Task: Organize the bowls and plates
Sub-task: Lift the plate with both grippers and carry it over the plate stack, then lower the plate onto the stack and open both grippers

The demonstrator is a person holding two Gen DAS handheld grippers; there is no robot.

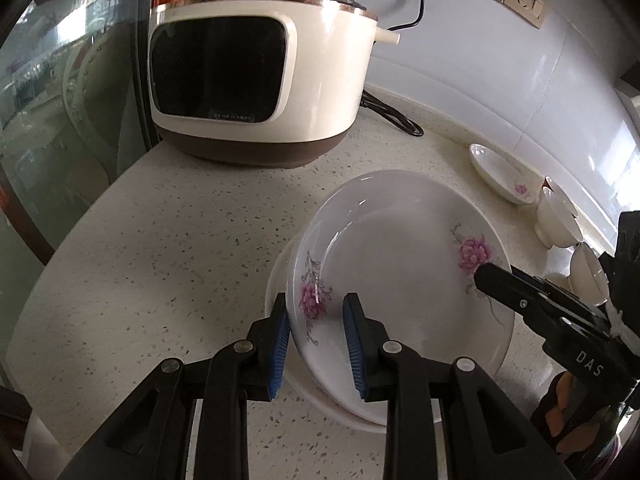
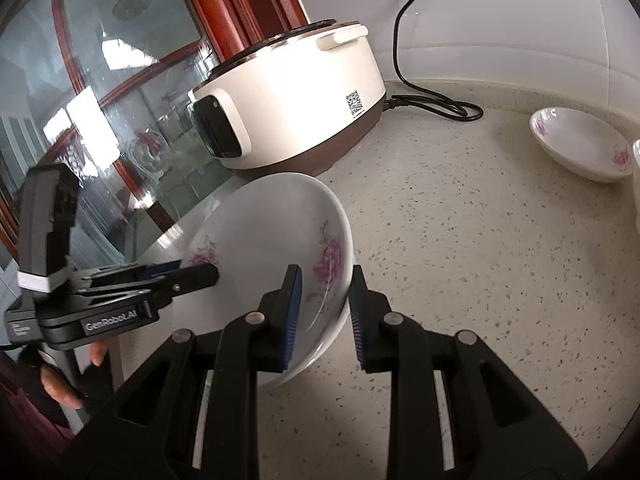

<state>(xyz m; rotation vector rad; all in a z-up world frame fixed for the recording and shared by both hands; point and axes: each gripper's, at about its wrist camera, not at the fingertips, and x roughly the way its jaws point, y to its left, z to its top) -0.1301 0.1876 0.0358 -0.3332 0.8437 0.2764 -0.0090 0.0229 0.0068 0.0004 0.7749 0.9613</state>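
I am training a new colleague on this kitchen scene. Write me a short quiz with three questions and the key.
1. True or false: the floral plate lies flat on the counter.
2. What stands behind the plate? A electric cooker, B kettle, C toaster.
3. Which has the plate's rim between its fingers: left gripper, right gripper, or both?
Key: 1 false, it is tilted; 2 A; 3 both.

Bare counter left; rice cooker blocks the rear.
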